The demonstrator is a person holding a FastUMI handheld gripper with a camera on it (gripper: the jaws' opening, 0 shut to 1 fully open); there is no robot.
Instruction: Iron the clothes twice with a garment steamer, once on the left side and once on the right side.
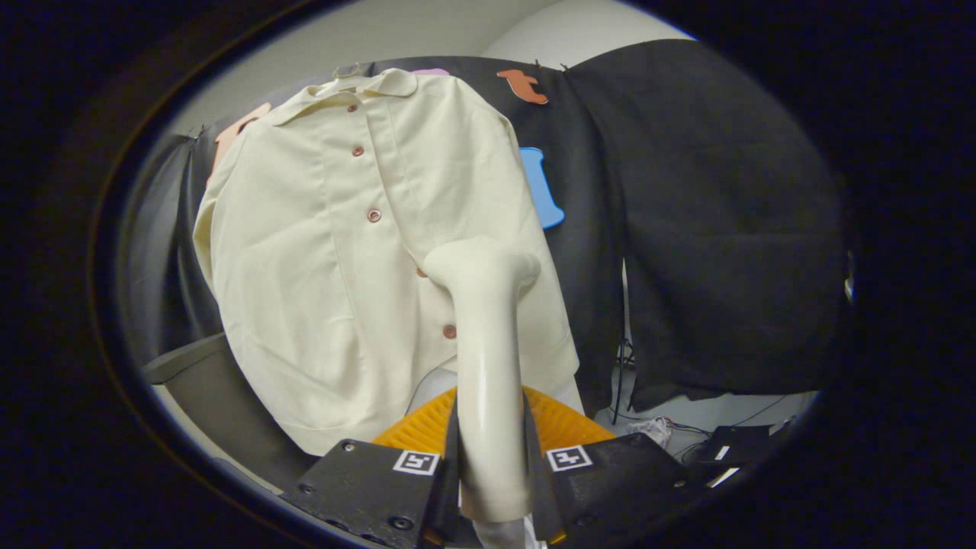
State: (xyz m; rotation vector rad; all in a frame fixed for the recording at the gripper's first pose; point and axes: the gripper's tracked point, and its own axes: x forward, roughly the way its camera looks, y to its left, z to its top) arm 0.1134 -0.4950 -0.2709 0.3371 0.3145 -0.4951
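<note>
The fingers (492,465) were clamped on the steamer (488,366) — one on each side of its handle, low down. We judged the steamer rigid and smooth, likely a bit slippery, so the grip on the straight handle seemed the right hold. Its long axis ran up and away from the fingers; the head sat at the top, facing the shirt (343,252), at or very near the placket just right of the buttons — contact could not be confirmed. The shirt hung upright against the black cloth, buttoned; we judged it light, soft and apt to swing under pressure. An orange object (427,431) lay behind the handle.
</note>
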